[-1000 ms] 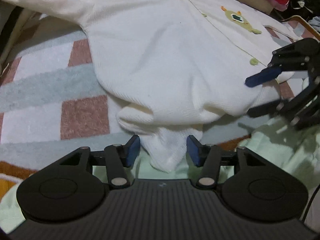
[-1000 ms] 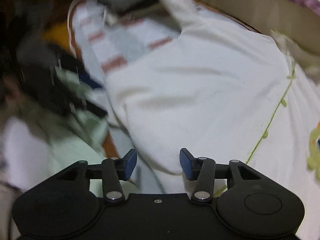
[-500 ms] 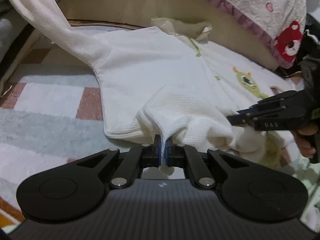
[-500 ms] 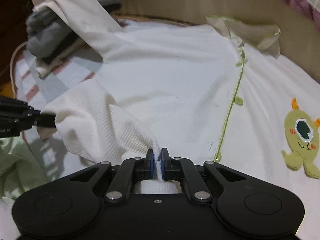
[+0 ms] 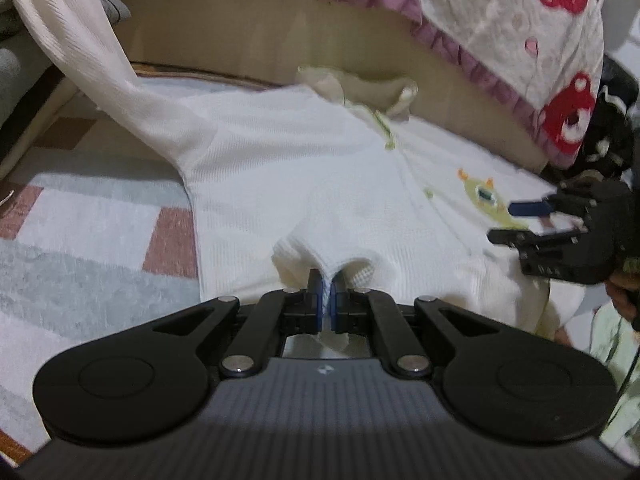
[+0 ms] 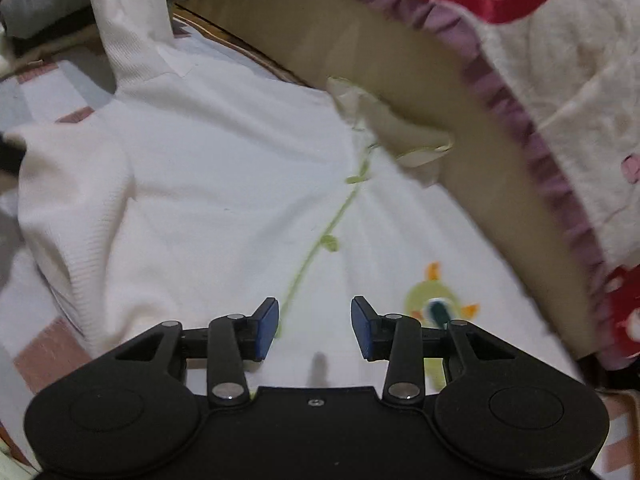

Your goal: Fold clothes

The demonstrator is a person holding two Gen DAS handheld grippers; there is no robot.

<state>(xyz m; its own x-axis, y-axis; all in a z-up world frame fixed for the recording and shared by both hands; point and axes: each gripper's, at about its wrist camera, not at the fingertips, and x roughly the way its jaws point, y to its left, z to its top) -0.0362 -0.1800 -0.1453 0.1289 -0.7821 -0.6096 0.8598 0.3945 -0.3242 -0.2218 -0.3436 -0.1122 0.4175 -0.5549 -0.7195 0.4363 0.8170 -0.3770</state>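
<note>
left wrist: shirt (image 5: 304, 184) in left gripper (image 5: 328, 300)

Hardly any lettering out here. The one spot is the side of the black right hand-held gripper (image 5: 520, 222), seen at the right edge of the left wrist view: small pale letters on its body, looking like "DAS", though they are tiny and blurred, so the reading is unsure. On the dark ribbed housing (image 5: 322, 396) of the left wrist view sits a small pale emblem, a mark only, with no letters to read.
</note>
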